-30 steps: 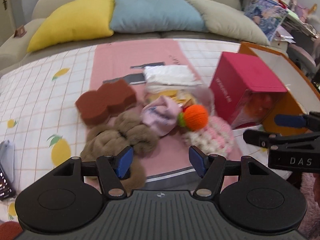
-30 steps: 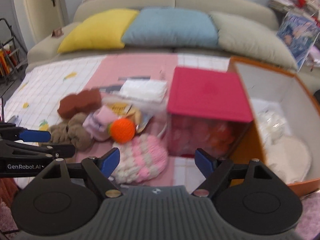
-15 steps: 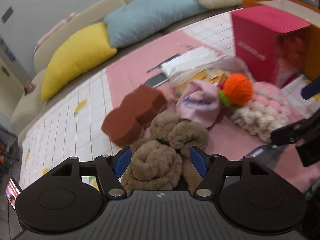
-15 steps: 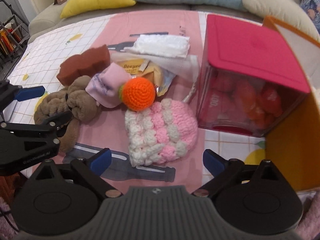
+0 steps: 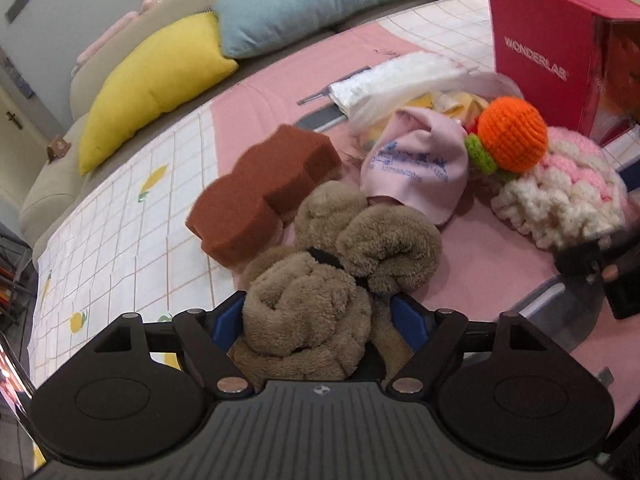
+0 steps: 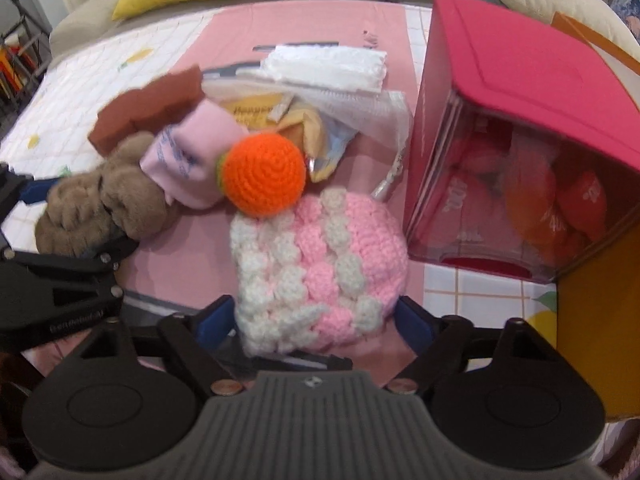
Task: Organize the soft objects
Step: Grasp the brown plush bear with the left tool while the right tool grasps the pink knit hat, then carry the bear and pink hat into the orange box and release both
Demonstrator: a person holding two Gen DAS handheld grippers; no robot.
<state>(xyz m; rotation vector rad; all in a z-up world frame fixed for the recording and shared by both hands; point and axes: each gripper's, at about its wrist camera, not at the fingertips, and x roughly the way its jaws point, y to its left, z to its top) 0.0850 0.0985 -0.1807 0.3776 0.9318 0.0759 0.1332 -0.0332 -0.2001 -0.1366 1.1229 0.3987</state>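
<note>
The left gripper (image 5: 318,322) comes down over the fluffy brown toy (image 5: 332,276), and its jaws are opening, with the near end of the toy between the two blue pads; the pads look right beside the fur, but I cannot tell if they press on it. The brown toy lies at the near left of the soft pile on the pink mat (image 5: 480,272). Just behind it sits a brown sponge (image 5: 260,196), touching it, and to the right of that lies a pink cloth (image 5: 416,164). An orange knitted ball (image 6: 262,174) rests on the far edge of the pink and white knitted hat (image 6: 316,264). The right gripper (image 6: 316,320) hangs over the near edge of that hat, and its jaws are closing with the hat between them; the pads sit at the hat's two sides, not squeezing yet as far as I can see. A red box (image 6: 516,68) stands close on the right of the hat, with only a thin strip of mat between. There is open room on the checked cloth (image 5: 132,216) to the left of the pile. Far away, a yellow cushion (image 5: 156,84) and a blue cushion (image 5: 312,0) line the sofa edge.
</note>
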